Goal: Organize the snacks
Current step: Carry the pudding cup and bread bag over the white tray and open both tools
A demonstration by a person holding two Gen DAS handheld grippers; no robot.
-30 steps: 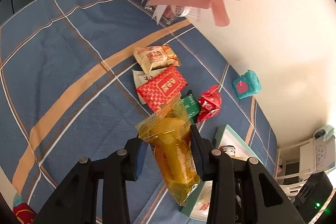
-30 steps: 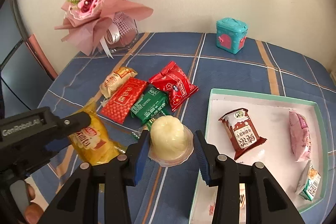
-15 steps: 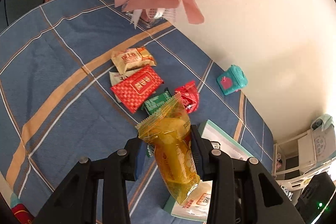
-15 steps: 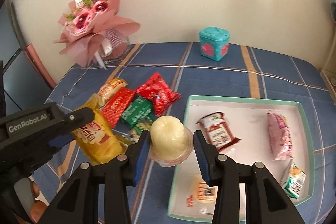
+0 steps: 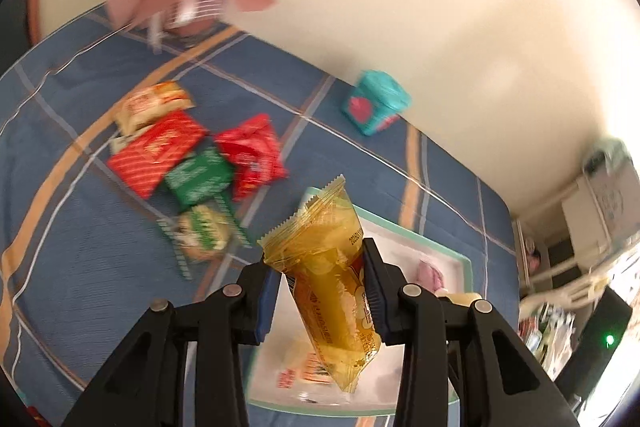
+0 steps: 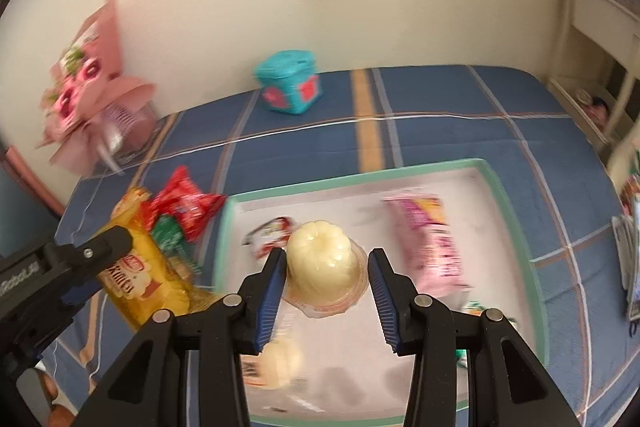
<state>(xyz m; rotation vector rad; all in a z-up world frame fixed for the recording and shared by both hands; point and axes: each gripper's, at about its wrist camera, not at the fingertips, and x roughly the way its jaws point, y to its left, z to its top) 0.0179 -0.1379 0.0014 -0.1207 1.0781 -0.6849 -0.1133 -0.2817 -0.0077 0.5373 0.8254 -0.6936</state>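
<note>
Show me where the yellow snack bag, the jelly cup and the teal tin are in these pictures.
yellow snack bag (image 5: 328,279): left wrist view, middle of the bag between the fingers.
jelly cup (image 6: 322,259): right wrist view, pale dome of the cup.
teal tin (image 6: 290,83): right wrist view, front face of the tin.

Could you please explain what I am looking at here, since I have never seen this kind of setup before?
A person holds a two-finger gripper in each hand; a fisheye camera on each looks forward along its fingers. In the left view, the left gripper is shut on a yellow packet. In the right view, the right gripper is shut on a pale jelly cup over a green-rimmed tray that already holds some snacks. More packets lie loose on the blue checked cloth, with a teal box and a pink bouquet by the wall.
</note>
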